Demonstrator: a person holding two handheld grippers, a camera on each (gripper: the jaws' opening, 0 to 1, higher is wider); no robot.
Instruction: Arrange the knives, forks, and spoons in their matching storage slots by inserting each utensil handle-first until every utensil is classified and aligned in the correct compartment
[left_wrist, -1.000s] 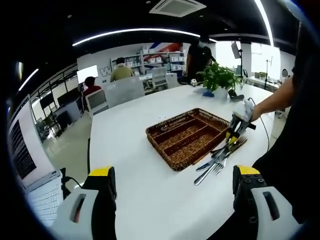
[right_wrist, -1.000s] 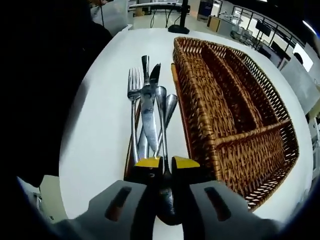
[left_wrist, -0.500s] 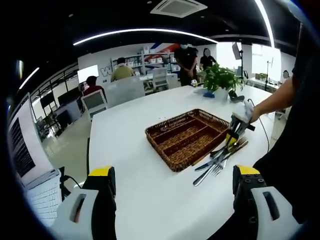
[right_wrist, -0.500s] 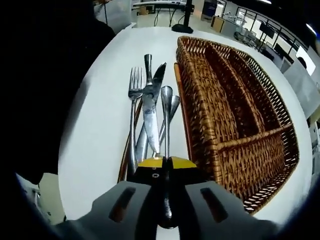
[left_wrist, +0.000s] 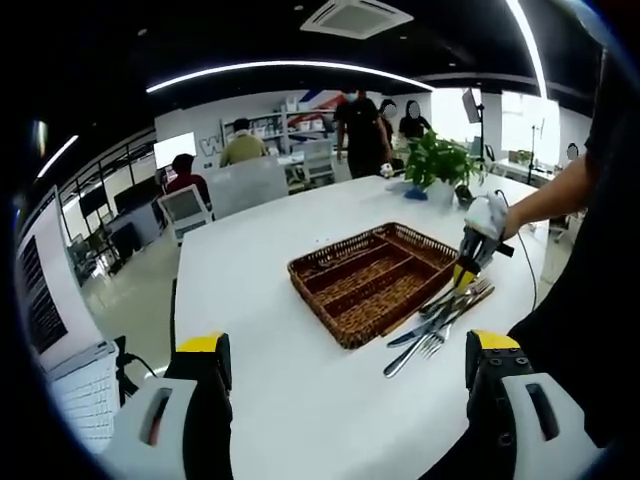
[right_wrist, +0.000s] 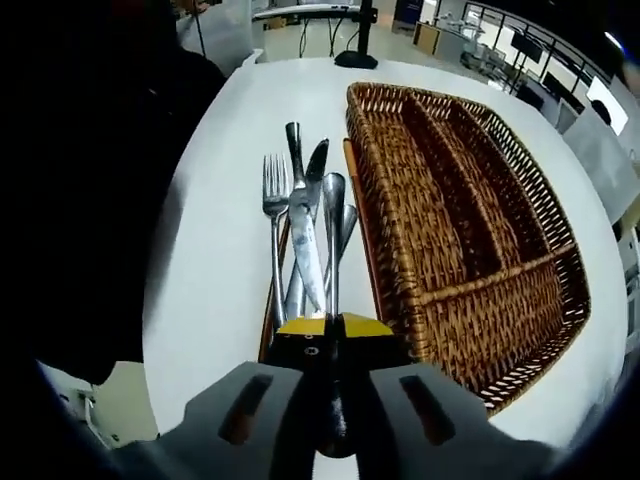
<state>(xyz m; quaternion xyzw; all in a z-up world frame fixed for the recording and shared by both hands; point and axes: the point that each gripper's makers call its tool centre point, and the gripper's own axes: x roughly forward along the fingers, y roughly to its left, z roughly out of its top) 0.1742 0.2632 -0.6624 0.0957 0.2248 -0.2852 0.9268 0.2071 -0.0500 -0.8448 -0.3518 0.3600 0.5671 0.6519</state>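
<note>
One spoon (right_wrist: 333, 235) is pinched by its handle in the right tool (right_wrist: 334, 325), bowl pointing away, long axis parallel to the basket (right_wrist: 470, 225), which lies just to the spoon's right. Other cutlery (right_wrist: 296, 225) lies beside it on the worktop (right_wrist: 215, 210). Left tool (left_wrist: 350, 365) hangs open, well back from the basket. Since a second ago the spoon has risen clear of the pile.
</note>
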